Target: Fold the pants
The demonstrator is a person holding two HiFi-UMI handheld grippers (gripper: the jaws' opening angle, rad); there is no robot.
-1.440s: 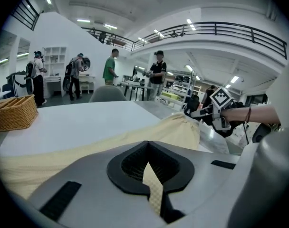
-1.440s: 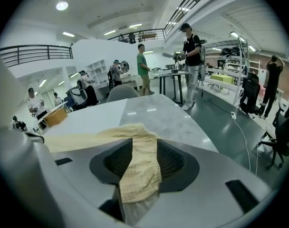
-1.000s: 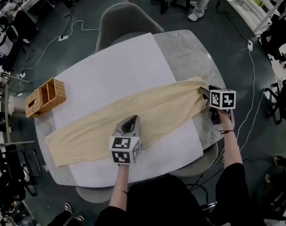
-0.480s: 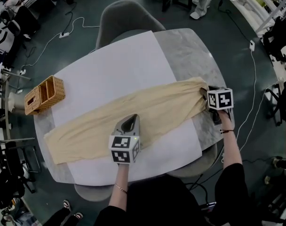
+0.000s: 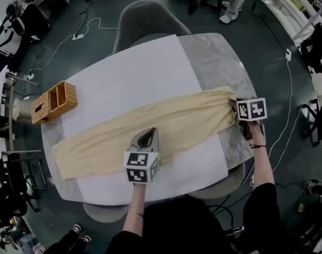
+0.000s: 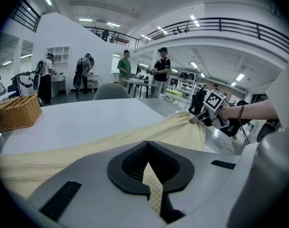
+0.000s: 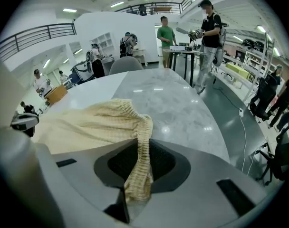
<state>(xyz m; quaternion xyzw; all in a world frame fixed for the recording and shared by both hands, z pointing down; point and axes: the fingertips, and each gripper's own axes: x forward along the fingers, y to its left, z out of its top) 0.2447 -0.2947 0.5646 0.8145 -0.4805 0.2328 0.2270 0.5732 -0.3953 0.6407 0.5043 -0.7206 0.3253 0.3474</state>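
Pants (image 5: 150,126) are laid across table (image 5: 214,57); est. soft, light, floppy. Held where?
— Left gripper (image 6: 153,191) is clamped on mid-leg edge; right gripper (image 7: 135,179), jaws just closed in, is pinched on waistband (image 7: 140,127). Good holds, prob.

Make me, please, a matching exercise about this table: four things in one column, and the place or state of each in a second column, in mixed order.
1 basket
2 right gripper
3 left gripper
4 chair

A shut on the waistband of the pants
B behind the far side of the table
C shut on the pants' near edge, about midway
D at the table's left end

Pairs: 1-D, 2-A, 3-C, 4-B.
The right gripper's jaws have just been closing, with the waistband between them.
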